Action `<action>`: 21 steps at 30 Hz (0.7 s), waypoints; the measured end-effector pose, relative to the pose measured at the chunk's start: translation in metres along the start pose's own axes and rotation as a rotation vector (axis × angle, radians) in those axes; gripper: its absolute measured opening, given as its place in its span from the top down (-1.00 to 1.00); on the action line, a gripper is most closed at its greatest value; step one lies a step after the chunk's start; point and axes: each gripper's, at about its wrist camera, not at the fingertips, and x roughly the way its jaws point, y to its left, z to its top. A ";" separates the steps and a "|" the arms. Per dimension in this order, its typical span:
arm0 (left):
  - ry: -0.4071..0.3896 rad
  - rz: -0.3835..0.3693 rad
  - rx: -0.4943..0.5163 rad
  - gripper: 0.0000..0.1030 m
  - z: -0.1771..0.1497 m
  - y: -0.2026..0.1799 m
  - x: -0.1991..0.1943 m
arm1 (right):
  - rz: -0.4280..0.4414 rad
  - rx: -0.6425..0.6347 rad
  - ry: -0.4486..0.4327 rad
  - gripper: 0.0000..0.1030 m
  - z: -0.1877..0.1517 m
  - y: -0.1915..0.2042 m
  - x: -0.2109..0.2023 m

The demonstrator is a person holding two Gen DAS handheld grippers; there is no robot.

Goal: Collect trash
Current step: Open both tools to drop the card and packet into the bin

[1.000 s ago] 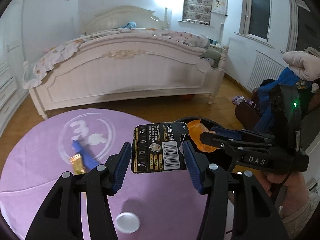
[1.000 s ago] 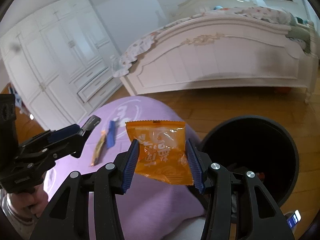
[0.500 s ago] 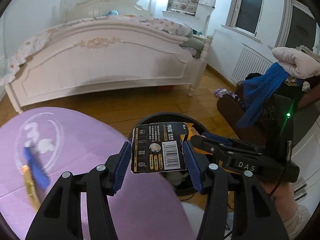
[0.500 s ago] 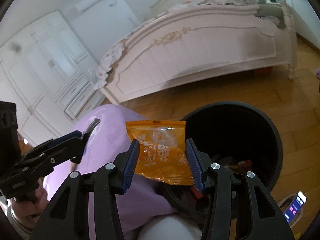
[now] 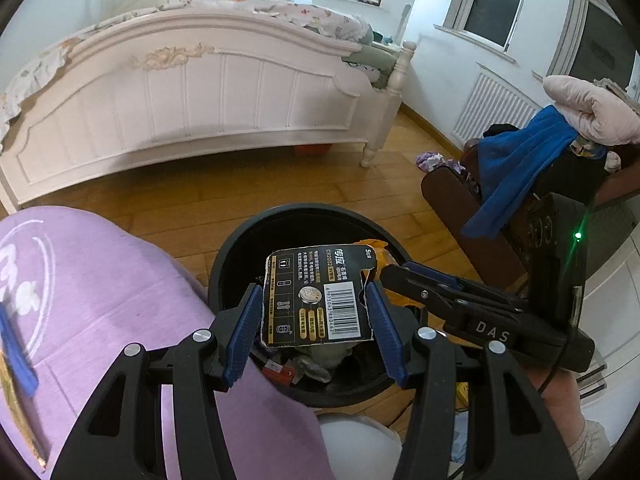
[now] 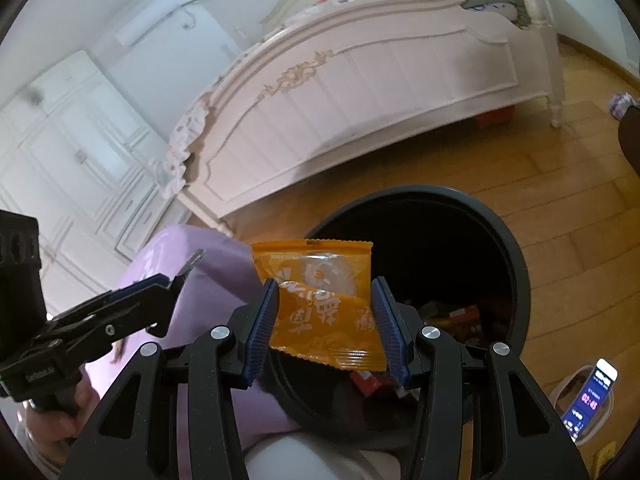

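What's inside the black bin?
The black bin holds a jumble of wrappers, some red. The orange packet in the right tongs and the black card in the left tongs cover part of it; the bottom is too dark.

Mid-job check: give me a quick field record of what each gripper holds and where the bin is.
left gripper: shut on black battery card, held above the bin opening
right gripper: shut on orange snack packet, over the bin's near rim
bin: black, round, open, on wood floor beside purple rug
bin contents: some wrappers already inside
leftover trash: blue item on rug
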 end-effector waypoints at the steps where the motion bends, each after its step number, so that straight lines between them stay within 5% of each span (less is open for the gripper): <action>1: 0.003 -0.002 0.000 -0.04 0.001 -0.001 0.002 | -0.003 0.005 0.000 0.06 0.000 -0.003 0.000; 21: -0.003 -0.015 0.007 -0.14 0.012 -0.012 0.020 | -0.060 0.063 -0.015 -0.03 0.004 -0.026 0.007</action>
